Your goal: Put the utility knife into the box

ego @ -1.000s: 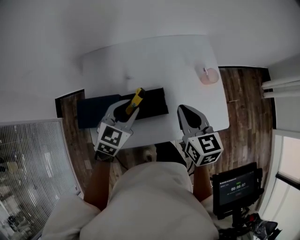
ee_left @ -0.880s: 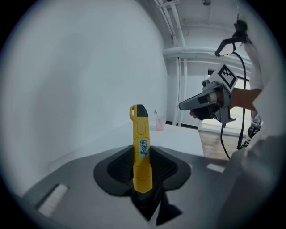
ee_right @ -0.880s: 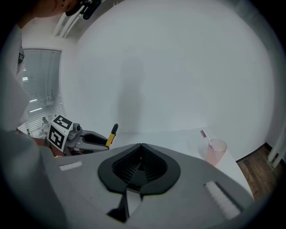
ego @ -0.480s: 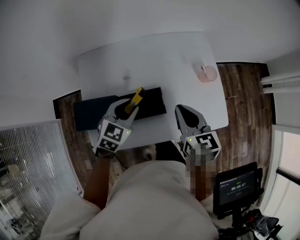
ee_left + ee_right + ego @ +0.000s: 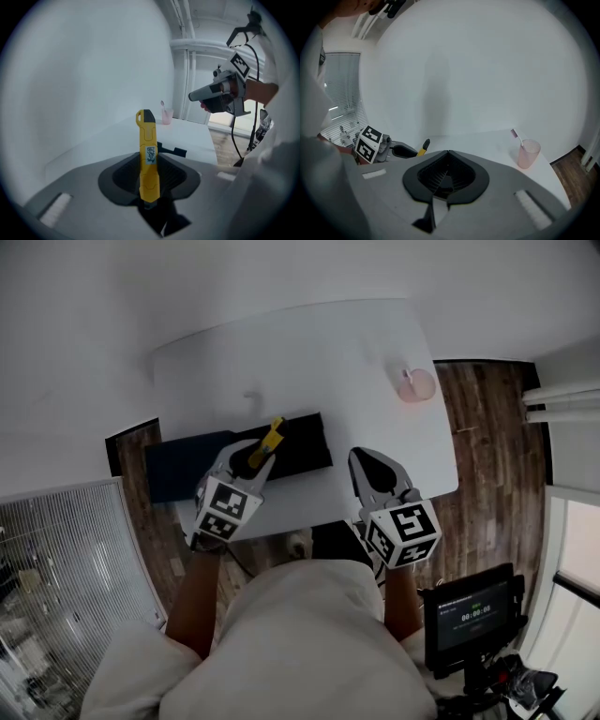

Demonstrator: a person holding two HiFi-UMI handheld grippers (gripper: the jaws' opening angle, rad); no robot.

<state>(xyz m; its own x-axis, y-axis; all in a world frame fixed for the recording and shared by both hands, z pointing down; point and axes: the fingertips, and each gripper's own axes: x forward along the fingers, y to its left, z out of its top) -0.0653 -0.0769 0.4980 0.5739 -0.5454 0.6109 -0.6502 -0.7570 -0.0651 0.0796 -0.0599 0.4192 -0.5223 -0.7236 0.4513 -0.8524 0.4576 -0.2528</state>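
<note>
The left gripper (image 5: 251, 460), clamped on the knife (image 5: 272, 434), should lower it level, apparently above the box (image 5: 305, 442); the right gripper (image 5: 367, 470) is closed and empty.

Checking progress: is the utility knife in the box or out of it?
Out. The left gripper clamps the utility knife, holding it over the black box, not inside it.

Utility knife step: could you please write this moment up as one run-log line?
left gripper: shut on utility knife | right gripper: shut, empty | black box: on table, knife not yet inside
</note>
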